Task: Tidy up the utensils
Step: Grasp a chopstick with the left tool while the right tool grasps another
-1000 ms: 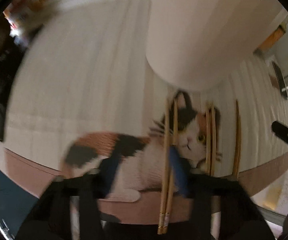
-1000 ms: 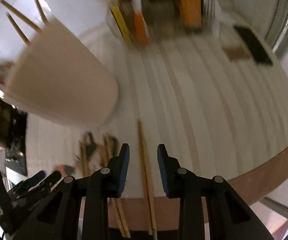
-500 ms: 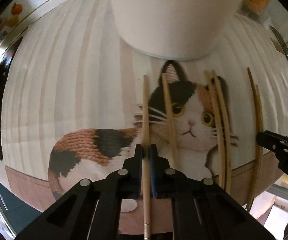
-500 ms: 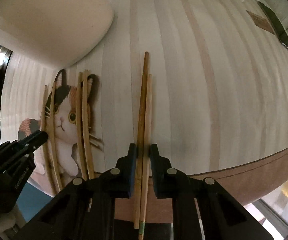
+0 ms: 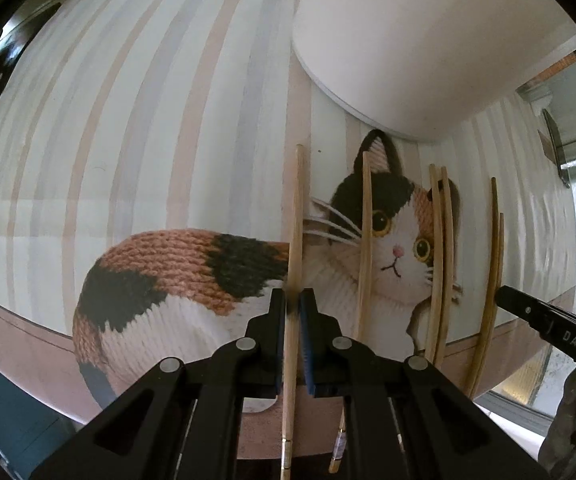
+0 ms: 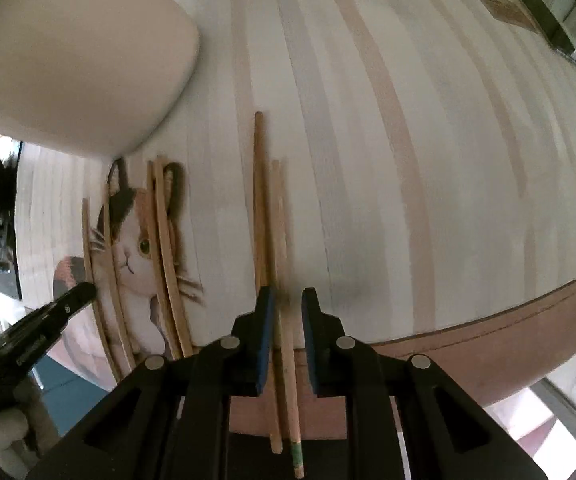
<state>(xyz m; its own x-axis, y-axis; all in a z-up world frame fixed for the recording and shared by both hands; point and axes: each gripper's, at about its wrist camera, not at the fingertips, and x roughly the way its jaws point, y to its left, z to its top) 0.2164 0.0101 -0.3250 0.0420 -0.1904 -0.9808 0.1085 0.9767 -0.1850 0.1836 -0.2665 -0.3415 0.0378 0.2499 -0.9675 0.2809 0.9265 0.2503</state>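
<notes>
A striped pale placemat point(image 5: 135, 128) printed with a calico cat point(image 5: 247, 276) is covering the table, its pinkish-brown border running along the near edge. A large white container point(image 5: 420, 48) is standing on the mat just beyond the cat's ears; its rim and inside are lying outside both views, so I cannot tell what it is holding. Wooden chopsticks are lying on the mat in a row, pointing toward the container. The left gripper point(image 5: 292, 304) is pointing steeply down with its jaws closed on a single pale chopstick point(image 5: 296, 208) lying across the cat's body, the blue pads pressing its shaft. Beside it, another stick point(image 5: 365, 240) is crossing the cat's face, and a pair point(image 5: 440, 256) is lying over its far ear. The right gripper point(image 6: 287, 304) is straddling two chopsticks point(image 6: 263, 216) on the bare stripes, well apart from the container; its jaws have just been closing, and whether the pads are actually pressing the sticks I cannot tell.
</notes>
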